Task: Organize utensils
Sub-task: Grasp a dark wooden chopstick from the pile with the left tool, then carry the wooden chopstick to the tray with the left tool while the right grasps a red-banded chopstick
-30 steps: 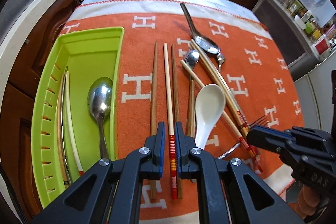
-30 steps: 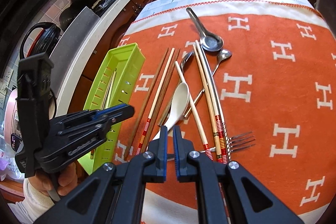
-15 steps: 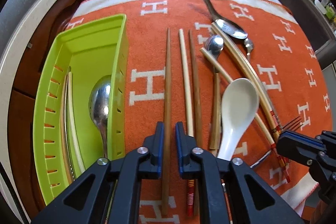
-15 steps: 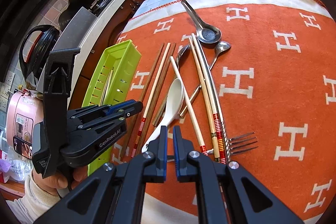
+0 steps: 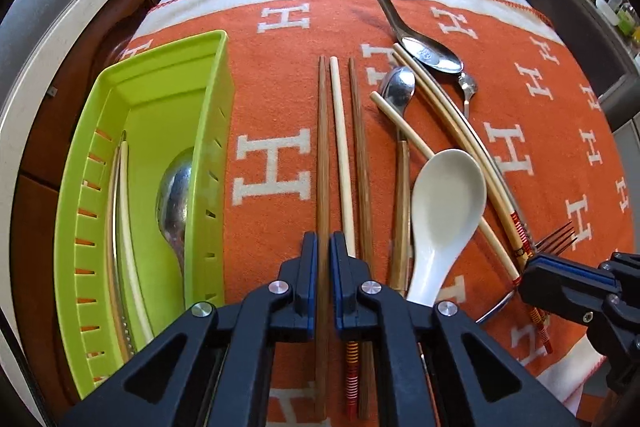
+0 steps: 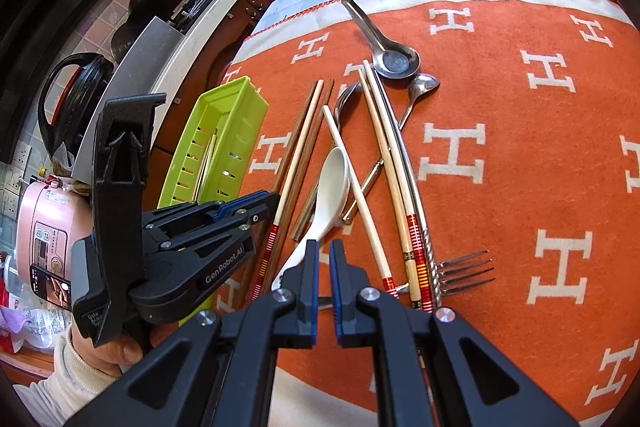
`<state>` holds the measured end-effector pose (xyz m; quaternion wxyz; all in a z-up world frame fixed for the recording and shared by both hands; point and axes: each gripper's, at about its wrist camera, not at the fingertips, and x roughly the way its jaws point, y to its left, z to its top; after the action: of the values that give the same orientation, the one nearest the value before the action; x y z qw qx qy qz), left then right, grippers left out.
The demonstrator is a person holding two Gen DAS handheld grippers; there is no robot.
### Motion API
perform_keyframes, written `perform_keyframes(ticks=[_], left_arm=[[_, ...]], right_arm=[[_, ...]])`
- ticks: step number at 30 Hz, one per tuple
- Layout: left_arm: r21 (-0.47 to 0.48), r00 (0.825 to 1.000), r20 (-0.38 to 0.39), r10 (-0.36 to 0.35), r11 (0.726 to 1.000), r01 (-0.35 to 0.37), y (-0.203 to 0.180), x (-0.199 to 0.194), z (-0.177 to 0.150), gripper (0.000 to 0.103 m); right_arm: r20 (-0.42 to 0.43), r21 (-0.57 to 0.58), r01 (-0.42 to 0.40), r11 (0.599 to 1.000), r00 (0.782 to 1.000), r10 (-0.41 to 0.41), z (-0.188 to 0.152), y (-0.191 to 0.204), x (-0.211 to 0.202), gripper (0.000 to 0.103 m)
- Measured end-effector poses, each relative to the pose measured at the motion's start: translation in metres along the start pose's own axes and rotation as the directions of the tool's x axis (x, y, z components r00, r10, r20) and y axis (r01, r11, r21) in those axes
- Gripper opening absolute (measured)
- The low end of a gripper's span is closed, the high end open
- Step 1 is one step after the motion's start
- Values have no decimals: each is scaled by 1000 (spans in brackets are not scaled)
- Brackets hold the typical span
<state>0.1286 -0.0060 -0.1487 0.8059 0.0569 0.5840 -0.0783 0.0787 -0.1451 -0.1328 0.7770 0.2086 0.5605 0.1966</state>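
My left gripper (image 5: 323,247) points steeply down at the orange cloth. Its jaws are closing, with the pads pressing the leftmost dark wooden chopstick (image 5: 322,147) between them. A pale chopstick (image 5: 342,147) and a second dark chopstick (image 5: 358,147) lie just to its right. Further right sit a white ceramic spoon (image 5: 444,203), several more chopsticks, metal spoons and a fork (image 6: 460,271). The green tray (image 5: 216,75) on the left holds a metal spoon (image 5: 174,195) and chopsticks. My right gripper (image 6: 324,259) hovers shut and empty over the white spoon's handle.
The orange cloth (image 6: 520,107) with white H marks covers the table, whose near edge runs just below both grippers. A metal soup spoon (image 5: 428,53) lies at the far side. A kitchen counter with pans and a pink cooker (image 6: 44,227) stands left of the table.
My left gripper shifted from above the pale chopstick to the dark chopstick on its left, came lower, opened slightly and closed on it. The right gripper stayed put.
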Motion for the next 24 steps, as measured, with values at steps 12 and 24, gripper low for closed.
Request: perform_keyframes(ticks=[12,24], left_arm=[[-30,986,159,-56,998,62,25,-75,-16,4],[-153,981,193,-14,987,44,107,-96,-27,4]], right_arm=[[-17,-3,-14,1000,1000,14,10,20,11,7],[-109,125,-42,991,992,56,36,43,59,7]])
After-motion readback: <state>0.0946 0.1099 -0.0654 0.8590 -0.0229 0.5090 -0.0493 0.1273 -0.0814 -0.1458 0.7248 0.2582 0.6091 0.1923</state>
